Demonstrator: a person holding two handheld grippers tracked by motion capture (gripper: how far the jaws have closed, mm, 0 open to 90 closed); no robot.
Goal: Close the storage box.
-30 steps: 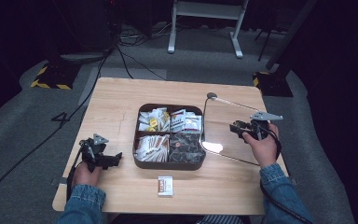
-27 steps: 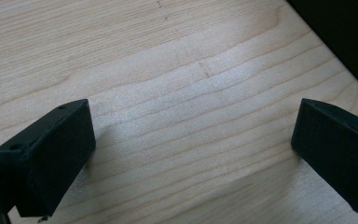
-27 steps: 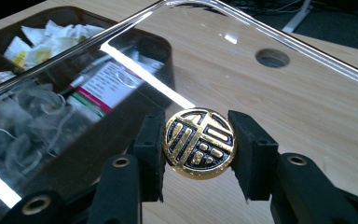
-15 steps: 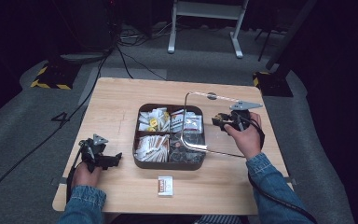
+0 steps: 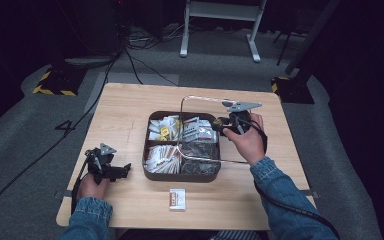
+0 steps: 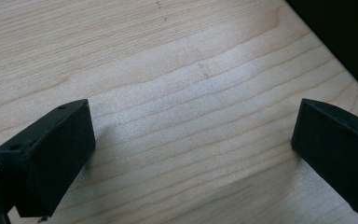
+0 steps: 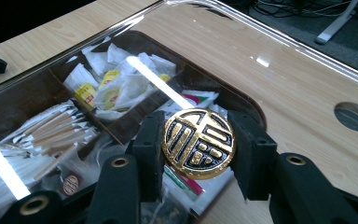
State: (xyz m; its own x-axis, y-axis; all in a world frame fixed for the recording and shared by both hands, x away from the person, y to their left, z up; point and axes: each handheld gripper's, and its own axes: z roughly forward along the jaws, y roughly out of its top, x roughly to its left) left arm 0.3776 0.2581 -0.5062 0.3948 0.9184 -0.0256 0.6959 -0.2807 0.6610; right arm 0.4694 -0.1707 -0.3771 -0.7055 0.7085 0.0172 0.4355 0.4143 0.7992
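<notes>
Lid (image 5: 200,130): clear, with a gold knob (image 7: 199,143) at its middle, and I have that knob clamped between the pads of my right gripper (image 7: 199,144). In the high view the right gripper (image 5: 224,125) holds the lid up over the box (image 5: 180,175), tilted, with its far edge raised toward the back of the table (image 5: 130,105) and its near edge low over the box's front right compartment. In the right gripper view I look through the lid at the compartments below: white and yellow packets (image 7: 105,88) in one, paper sticks (image 7: 51,130) in another, sachets under the knob. Whether the lid's near edge touches the box I cannot tell.

My left gripper (image 5: 112,170) rests on the table, well to the left of the box. In the left gripper view its jaws stand wide apart, with bare wood between them.

A small packet (image 5: 178,198) lies flat on the table just in front of the box, near the front edge.
</notes>
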